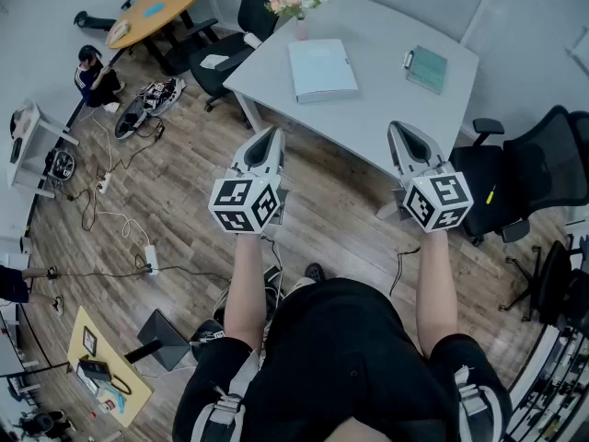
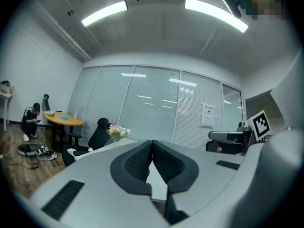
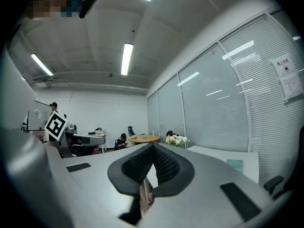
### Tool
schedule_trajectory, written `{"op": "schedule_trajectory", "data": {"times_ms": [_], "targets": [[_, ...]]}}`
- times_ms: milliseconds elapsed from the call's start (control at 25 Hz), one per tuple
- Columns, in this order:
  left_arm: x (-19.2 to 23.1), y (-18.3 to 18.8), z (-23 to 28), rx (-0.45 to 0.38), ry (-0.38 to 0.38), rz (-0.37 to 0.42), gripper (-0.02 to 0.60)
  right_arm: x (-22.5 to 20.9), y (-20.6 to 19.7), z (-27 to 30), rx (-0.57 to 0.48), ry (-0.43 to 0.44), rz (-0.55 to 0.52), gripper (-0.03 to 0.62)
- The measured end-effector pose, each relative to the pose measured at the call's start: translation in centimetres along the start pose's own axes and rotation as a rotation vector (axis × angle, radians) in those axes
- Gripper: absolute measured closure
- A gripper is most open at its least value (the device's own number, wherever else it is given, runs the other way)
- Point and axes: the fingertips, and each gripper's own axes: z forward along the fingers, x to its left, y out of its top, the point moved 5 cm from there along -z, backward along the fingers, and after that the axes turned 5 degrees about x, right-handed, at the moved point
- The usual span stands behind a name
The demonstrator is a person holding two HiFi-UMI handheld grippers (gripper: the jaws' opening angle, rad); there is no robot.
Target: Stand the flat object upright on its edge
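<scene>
jaws sit shut and empty on your left gripper (image 1: 272,134) and right gripper (image 1: 398,129); folder (image 1: 322,69) looks stiff, light, so pinch its near edge.

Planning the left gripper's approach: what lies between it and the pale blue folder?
Nothing but the bare table lies between the left gripper and the pale blue folder, as the head view shows.

Held out level, side by side on bare forearms (image 1: 244,284): left gripper (image 1: 270,138), right gripper (image 1: 401,132), jaws pressed together, nothing between.
</scene>
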Motion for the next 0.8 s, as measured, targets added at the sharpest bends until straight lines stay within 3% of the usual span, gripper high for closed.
{"op": "schedule_trajectory", "data": {"times_ms": [360, 600, 800], "targets": [[0.6, -0.2, -1.1, 0.015, -0.011, 0.026, 0.557, 2.2, -0.8, 0.1, 0.014, 0.011, -0.011, 0.58], [1.5, 0.2, -2.6, 0.004, -0.027, 0.061, 0.555, 2.8, -0.9, 0.0, -0.036, -0.073, 0.065, 0.577], [1.9, 0.1, -3.3, 0.0, -0.03, 0.077, 0.555, 3.5, -1.4, -0.7, -0.031, -0.104, 0.063, 0.577]]}}
